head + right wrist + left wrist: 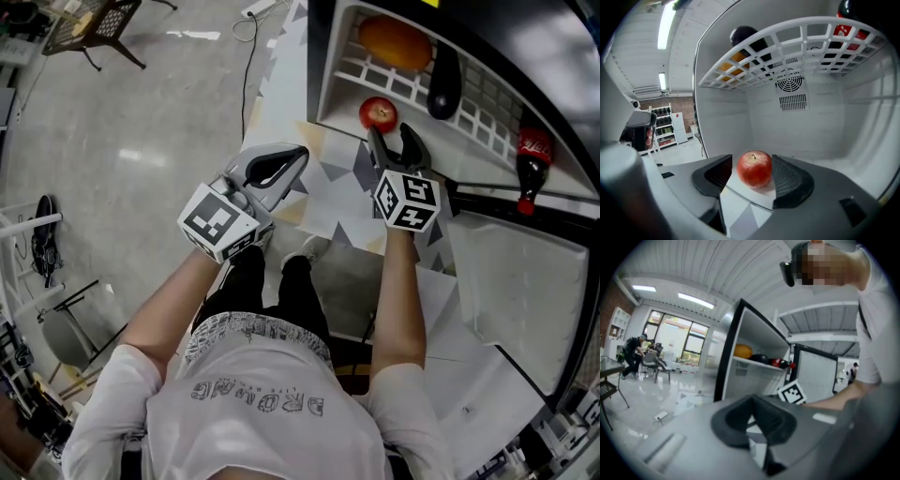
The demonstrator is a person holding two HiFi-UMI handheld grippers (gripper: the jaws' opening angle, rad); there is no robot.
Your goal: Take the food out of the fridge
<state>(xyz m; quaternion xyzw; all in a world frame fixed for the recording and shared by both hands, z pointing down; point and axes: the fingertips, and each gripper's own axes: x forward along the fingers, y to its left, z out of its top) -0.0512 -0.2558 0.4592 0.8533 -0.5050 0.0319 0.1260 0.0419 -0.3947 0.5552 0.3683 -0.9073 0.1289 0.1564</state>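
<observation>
Right tongs [392, 136] parted, apple [378, 112] between them unclamped; left tongs [298, 153] closed, empty.
Apple right of upper centre on fridge [328, 56] floor, below white wire shelf [394, 80]; grey room floor [141, 122] upper left.

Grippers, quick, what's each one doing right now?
Left gripper: shut, empty.
Right gripper: open, round red apple between its jaws, not clamped.

Glossy grey floor [141, 122]; triangle-patterned mat [333, 202] on it; black lattice chair [94, 23] top left; white cable [247, 84] trailing; people [635, 352] seated near windows [675, 336].
</observation>
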